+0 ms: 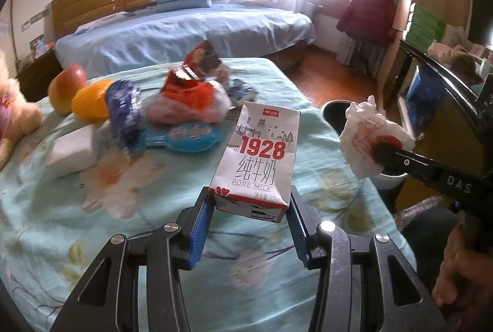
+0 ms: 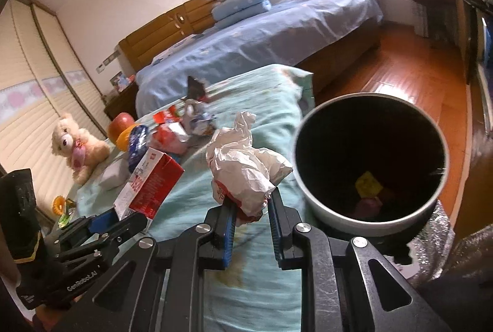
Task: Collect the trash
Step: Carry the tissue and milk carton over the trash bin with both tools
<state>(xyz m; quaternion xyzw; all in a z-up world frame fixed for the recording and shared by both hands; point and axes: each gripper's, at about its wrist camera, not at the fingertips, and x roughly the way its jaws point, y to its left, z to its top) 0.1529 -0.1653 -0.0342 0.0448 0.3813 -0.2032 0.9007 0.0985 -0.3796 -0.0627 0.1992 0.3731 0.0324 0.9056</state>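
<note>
Left gripper: we clamp the base of the milk carton between our blue pads, holding it above the bedspread.
Right gripper: we pinch a crumpled wrapper between both fingers.
Wrapper: it hangs just left of the bin, close to the rim but apart from it.
Bin: dark inside, with a yellow scrap and other bits at the bottom.
Carton: left of the bin, well apart from it.
Remaining trash: a heap of packets lies on the bedspread, farther left of the bin.
Beyond the heap from the bin: an apple, an orange, and a teddy bear.
</note>
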